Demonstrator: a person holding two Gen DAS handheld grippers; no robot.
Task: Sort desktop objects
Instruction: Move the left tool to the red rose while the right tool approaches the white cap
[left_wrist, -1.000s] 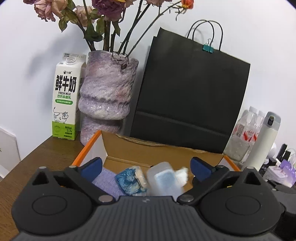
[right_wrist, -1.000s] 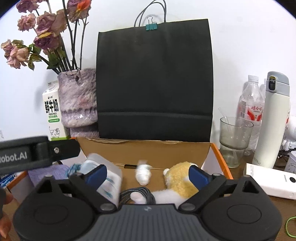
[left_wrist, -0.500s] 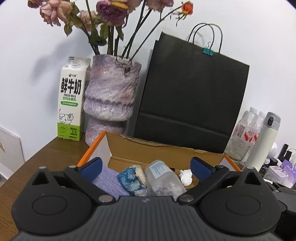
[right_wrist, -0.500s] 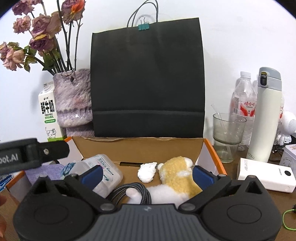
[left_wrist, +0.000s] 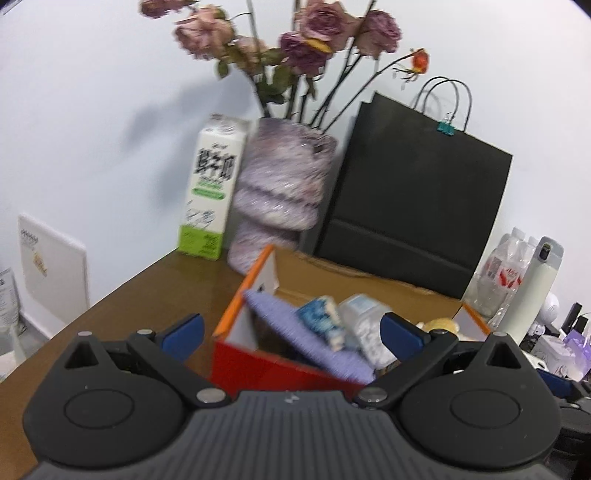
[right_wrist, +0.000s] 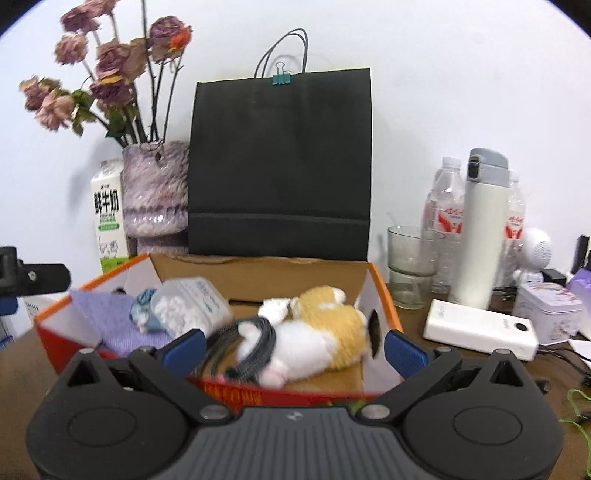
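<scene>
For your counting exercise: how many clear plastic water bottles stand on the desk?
2 visible: one bottle left of the white flask, the other bottle right of it. More may be hidden behind.

Open orange-rimmed cardboard box sitting on the desk, holding a purple cloth, clear plastic container lying tilted, orange-and-white plush toy lying sideways, coiled grey cable resting beside it.

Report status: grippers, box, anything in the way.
Left gripper open, empty. Right gripper open, empty. Box holds plush toy, cable, plastic jar, purple cloth. Nothing blocking.
</scene>
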